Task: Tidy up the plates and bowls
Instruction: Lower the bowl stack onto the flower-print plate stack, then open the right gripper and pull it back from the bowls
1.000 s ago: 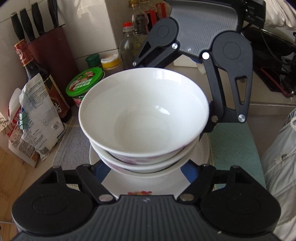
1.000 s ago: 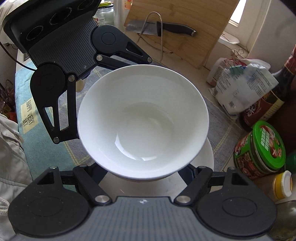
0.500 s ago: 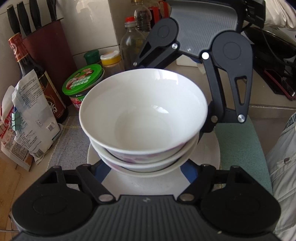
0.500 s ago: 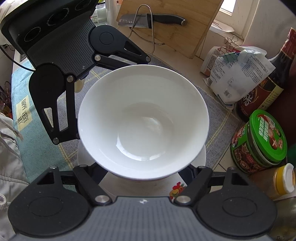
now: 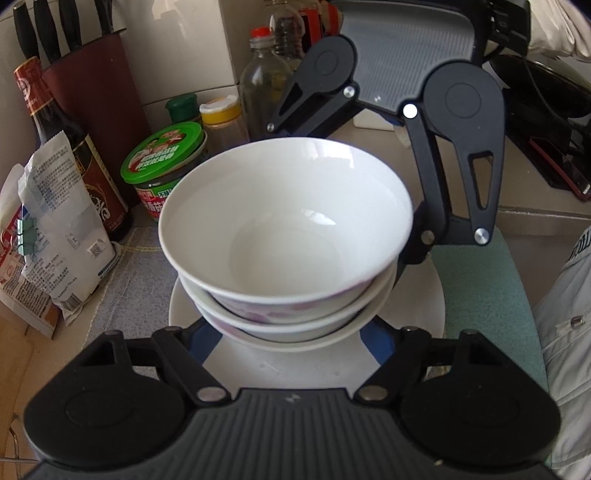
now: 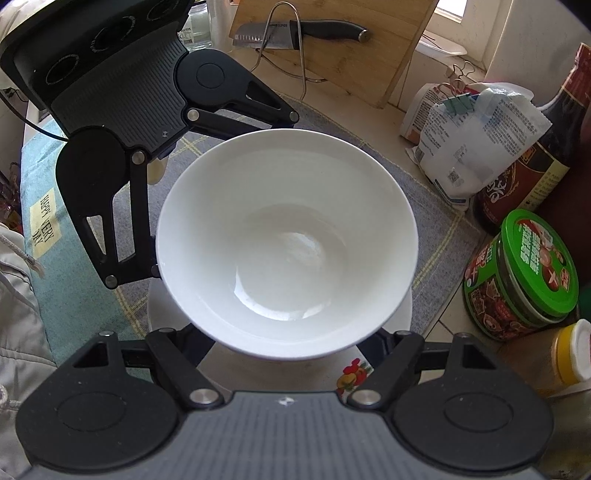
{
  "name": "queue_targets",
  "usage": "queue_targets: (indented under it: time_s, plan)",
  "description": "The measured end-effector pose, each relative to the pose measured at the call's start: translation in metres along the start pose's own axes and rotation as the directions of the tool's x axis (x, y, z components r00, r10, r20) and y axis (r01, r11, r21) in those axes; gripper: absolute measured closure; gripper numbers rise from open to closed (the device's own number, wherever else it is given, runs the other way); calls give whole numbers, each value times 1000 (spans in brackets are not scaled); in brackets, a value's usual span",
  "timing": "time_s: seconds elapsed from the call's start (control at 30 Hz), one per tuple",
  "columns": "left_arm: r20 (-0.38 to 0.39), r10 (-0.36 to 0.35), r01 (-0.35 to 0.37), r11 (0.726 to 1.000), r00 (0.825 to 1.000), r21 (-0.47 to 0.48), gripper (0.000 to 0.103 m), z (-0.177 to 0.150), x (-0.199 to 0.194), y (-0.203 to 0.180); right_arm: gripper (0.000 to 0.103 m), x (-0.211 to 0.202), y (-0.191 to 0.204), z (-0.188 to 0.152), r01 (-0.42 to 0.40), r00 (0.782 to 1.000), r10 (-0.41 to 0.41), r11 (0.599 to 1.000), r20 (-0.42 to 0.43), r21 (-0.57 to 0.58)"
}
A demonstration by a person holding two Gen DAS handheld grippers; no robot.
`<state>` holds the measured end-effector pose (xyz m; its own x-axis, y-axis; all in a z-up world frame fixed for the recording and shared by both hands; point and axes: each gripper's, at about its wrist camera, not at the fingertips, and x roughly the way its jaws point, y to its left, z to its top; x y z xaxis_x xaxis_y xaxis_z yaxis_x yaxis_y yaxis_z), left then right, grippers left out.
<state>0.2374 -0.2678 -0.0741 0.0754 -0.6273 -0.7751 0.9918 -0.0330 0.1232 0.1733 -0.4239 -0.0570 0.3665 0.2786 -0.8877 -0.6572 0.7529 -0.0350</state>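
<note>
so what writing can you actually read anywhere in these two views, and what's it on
"HAPPY VERY DAY" on the yellow patch of the teal mat.
"SUPER" on the knife blade.
Print on the green-lidded jar, dark sauce bottle and white packet: too small or blurred to read.

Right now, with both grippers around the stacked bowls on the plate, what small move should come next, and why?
Probably lower the stack straight down and only then open. The left gripper and right gripper flank the bowls from opposite sides above the plate, and the top bowl sits tilted; whether the plate already rests on the grey mat is unclear.
</note>
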Motion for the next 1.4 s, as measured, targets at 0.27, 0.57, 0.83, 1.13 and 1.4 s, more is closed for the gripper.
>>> queue_targets:
  time_s: [0.27,0.57,0.83,1.13,1.4]
  plan:
    - [-10,-10,10,1000,1000,-12,23,-1,4,0,19,4,1,-1,-14,1000,14,1000,-13,10]
    - [-4,9,-9,1000,1000,-4,22,-2,4,-2,19,3,0,-1,-3,1000,3,1000,-10,0]
    - [14,53,-53,999,998,-6,5,-6,-1,-8,5,1,3,-1,-7,1000,7,1000,9,23]
    - [51,196,-186,969,979,-163,4,-23,-34,-14,1,-5,11,-6,37,999,-38,999,-26,-39]
    - [169,408,-331,874,897,-357,1,-46,-93,-36,0,-17,25,-16,150,985,-152,988,-77,-26]
